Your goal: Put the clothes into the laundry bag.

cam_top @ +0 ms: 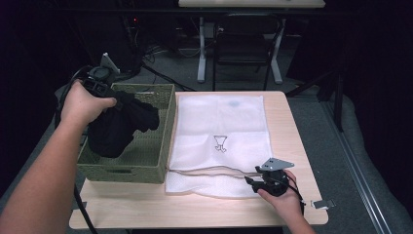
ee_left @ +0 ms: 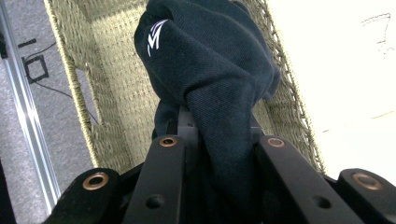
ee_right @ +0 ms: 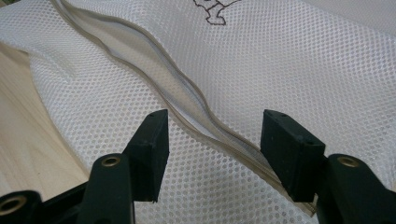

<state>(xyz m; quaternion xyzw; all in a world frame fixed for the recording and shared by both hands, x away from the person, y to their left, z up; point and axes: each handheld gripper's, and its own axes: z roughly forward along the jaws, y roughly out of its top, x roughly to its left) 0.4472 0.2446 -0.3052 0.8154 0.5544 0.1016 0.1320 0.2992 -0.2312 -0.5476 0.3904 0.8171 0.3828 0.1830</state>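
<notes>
Left gripper (cam_top: 113, 97) clamped on a bunched fold of the black garment (cam_top: 119, 126), held up over the green woven basket (cam_top: 165, 131) at the table's left, most of the cloth hanging slack below the grip and drooping into the basket. In the left gripper view, dark twill pinched between the two jaws, a small white logo (ee_left: 155, 41) near the top of the bundle. Soft, limp and light by the look of it; no stiffness to steer with, so likely to sag, swing and unfold wherever unsupported. Not fragile, not slippery; a thick gathered fold the safest place to pinch, as here. Right gripper (ee_right: 212, 140) spread apart, jaws straddling the open zip edge (ee_right: 187, 100) of the white mesh laundry bag (cam_top: 219, 126) lying flat on the wooden table (cam_top: 287, 209) beside the basket. Mesh thin and floppy too; the stiffer zip band probably the best hold for lifting the mouth wide enough to take the bulky bundle.
</notes>
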